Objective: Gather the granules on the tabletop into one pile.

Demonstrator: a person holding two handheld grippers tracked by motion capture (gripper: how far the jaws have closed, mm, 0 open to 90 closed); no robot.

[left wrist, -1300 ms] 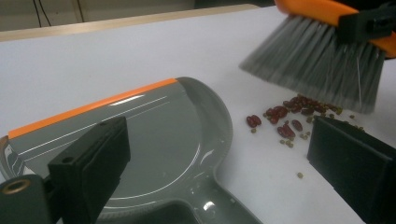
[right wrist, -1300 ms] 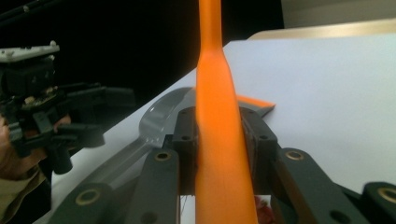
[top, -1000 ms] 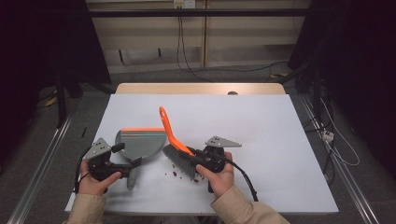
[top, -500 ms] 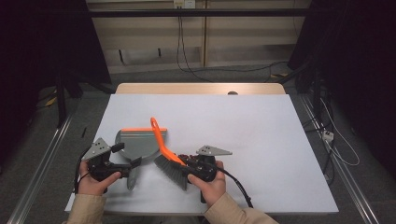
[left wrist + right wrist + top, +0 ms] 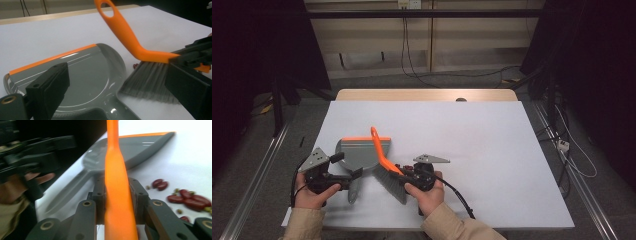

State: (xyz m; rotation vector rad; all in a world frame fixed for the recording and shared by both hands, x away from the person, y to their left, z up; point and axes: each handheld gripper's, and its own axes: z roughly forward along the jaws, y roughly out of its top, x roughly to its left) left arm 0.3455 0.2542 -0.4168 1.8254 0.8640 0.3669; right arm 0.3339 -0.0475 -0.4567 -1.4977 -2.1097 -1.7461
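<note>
While the white table [image 5: 492, 150] spreads under everything, I see the grey dustpan [image 5: 359, 152] lying flat near its front left, its handle between my left gripper's [image 5: 346, 176] jaws, grip unclear. My right gripper [image 5: 117, 195] is clamped on the orange brush [image 5: 384, 162], bristles down just beside the red beans [image 5: 190, 198].

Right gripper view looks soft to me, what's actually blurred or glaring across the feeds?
Right gripper view: the left gripper and the hand behind it are smeared, the orange brush handle up close is soft, the beans are fairly sharp. Left gripper view: the brush bristles are streaked, with small glints on the grey dustpan. High view: evenly lit white table, dark surroundings.
</note>
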